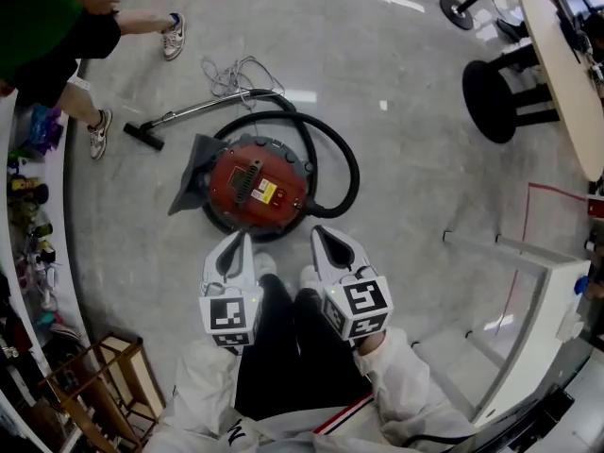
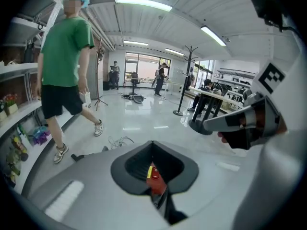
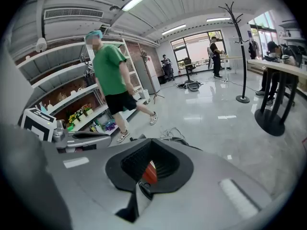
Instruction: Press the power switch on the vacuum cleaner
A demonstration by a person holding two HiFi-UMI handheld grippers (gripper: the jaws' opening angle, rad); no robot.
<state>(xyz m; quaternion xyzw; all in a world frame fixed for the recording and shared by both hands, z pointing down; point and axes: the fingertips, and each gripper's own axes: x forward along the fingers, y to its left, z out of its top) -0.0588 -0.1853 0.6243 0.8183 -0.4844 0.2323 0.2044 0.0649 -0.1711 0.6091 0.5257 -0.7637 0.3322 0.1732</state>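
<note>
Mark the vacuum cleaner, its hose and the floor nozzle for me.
vacuum cleaner (image 1: pixel 257 189): head view, on its red top.
hose (image 1: pixel 354 170): head view, on the black bend at the right.
floor nozzle (image 1: pixel 144 136): head view, on the black head at the tube's end.

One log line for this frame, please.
left gripper: shut, empty, aimed at vacuum cleaner | right gripper: shut, empty, aimed likewise | vacuum cleaner: on floor, hose curved round it | contact: none yet
</note>
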